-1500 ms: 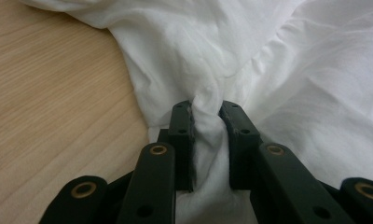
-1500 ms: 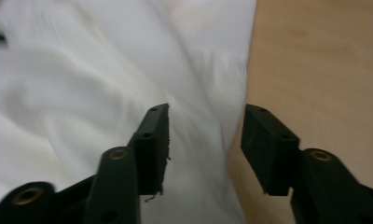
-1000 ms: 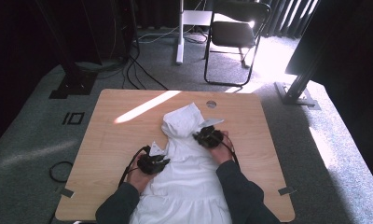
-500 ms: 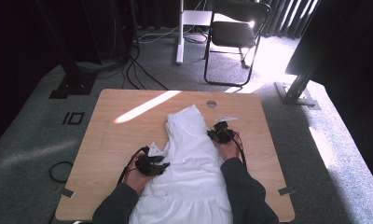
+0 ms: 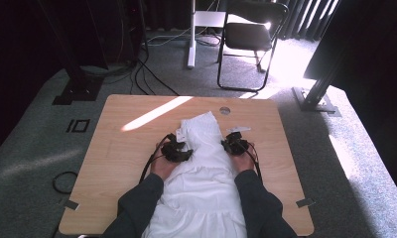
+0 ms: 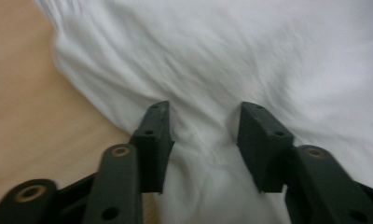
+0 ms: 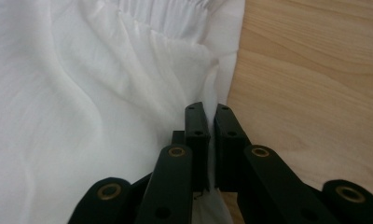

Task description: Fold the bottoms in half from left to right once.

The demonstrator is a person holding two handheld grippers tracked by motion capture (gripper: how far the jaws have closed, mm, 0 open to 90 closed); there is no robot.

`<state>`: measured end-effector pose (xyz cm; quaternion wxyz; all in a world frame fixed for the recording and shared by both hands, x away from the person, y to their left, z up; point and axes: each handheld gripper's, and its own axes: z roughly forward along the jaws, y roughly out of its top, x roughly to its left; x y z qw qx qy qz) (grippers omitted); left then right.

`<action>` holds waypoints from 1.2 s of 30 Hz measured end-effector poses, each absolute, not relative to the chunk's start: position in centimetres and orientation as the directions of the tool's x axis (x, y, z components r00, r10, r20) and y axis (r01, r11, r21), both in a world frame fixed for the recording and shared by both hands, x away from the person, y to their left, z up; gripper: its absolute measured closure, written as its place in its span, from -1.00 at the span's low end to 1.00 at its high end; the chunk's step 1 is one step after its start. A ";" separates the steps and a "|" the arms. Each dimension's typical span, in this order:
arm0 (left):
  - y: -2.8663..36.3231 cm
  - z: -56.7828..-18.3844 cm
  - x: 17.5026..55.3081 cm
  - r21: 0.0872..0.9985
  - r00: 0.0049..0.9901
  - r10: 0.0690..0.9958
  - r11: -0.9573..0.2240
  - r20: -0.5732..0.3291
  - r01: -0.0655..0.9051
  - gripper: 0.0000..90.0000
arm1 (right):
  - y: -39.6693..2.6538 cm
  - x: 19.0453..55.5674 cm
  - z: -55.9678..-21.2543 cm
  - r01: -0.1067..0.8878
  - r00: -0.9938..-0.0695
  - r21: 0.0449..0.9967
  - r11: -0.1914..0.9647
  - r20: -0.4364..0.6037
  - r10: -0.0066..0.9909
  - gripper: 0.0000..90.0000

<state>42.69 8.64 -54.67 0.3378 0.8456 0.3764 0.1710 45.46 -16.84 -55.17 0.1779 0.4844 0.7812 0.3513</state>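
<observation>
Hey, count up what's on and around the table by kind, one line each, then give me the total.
Garment (white): 1
Grippers, left gripper and right gripper (black): 2
Table (wood): 1
Chair (black, behind the table): 1
Total: 5

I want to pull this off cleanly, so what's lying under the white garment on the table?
Under the white garment is the wooden table, bare around its edges. Whether anything lies beneath the cloth is hidden. The right gripper pinches its edge; the left gripper is open over it.
</observation>
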 end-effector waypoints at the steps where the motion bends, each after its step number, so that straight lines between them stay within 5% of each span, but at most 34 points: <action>1: 8.9 -54.8 42.8 0.707 0.661 0.751 -0.472 0.010 0.526 0.31 | -16.9 45.2 -55.2 0.632 -0.466 0.722 0.281 0.064 0.883 0.93; 13: 9.9 -55.1 36.0 0.715 0.767 0.641 -0.550 0.030 0.432 0.48 | -18.7 37.0 -55.1 0.642 -0.536 0.691 0.333 0.094 0.839 0.91; 15: 9.9 -55.2 35.5 0.720 0.770 0.637 -0.549 0.030 0.426 0.48 | -19.2 36.1 -54.8 0.659 -0.546 0.665 0.352 0.101 0.831 0.73; 19: 9.8 -55.1 35.8 0.711 0.770 0.638 -0.552 0.024 0.435 0.46 | -19.9 36.5 -53.3 0.579 -0.540 0.766 0.280 0.103 0.835 0.28; 25: 9.6 -55.0 36.1 0.709 0.756 0.653 -0.550 0.036 0.442 0.31 | -18.2 40.6 -53.2 0.588 -0.566 0.768 0.256 0.165 0.807 0.09; 26: 9.6 -55.0 36.1 0.709 0.751 0.659 -0.548 0.038 0.445 0.22 | -17.7 41.2 -53.7 0.611 -0.570 0.744 0.270 0.177 0.802 0.11; 28: 9.7 -55.0 36.2 0.708 0.749 0.663 -0.541 0.026 0.454 0.15 | -17.2 41.9 -54.3 0.619 -0.585 0.722 0.308 0.163 0.794 0.52; 30: 9.9 -55.1 36.2 0.708 0.754 0.657 -0.542 0.021 0.453 0.11 | -16.8 41.7 -53.5 0.588 -0.554 0.740 0.326 0.074 0.829 0.72; 36: 9.8 -55.0 36.2 0.701 0.760 0.649 -0.552 0.021 0.452 0.13 | -16.0 42.6 -49.2 0.459 -0.509 0.806 0.373 -0.107 0.854 0.79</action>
